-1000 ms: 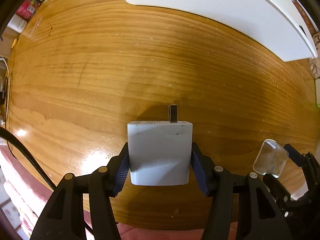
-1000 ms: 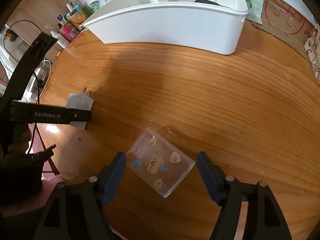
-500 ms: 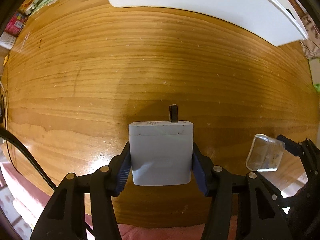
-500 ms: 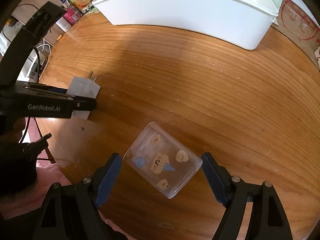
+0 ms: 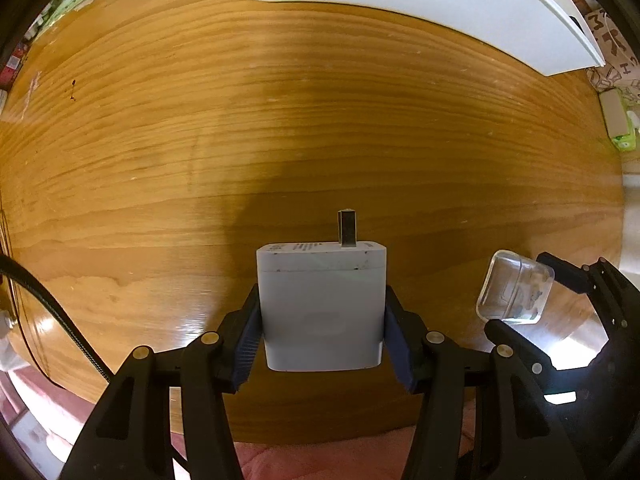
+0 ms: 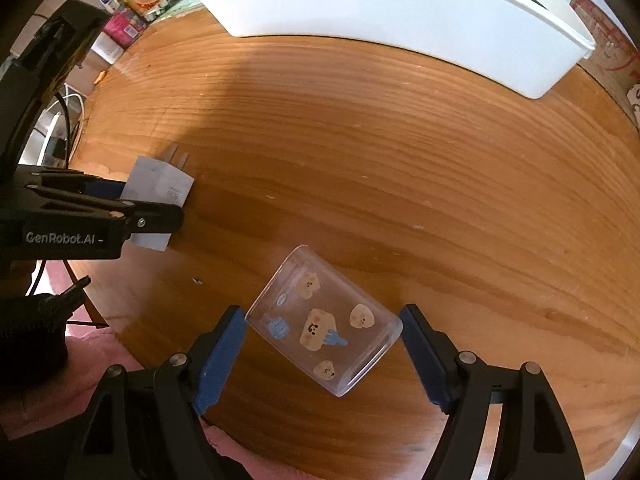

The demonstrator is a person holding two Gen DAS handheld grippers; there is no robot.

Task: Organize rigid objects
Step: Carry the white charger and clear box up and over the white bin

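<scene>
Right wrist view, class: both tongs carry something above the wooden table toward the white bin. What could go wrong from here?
1. The clear box sits skewed between the right tongs, caught by its corners; it may twist loose and drop.
2. The left tongs grip only the lower part of the white charger; it could tip out.
3. Both tongs travel close together and could collide near the bin.

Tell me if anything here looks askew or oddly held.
The clear box sits skewed between the right tool's pads, caught by opposite corners rather than flat sides, so the hold looks insecure. The white charger is gripped squarely by the left tool, prongs forward. Nothing looks spilled or damaged.
</scene>
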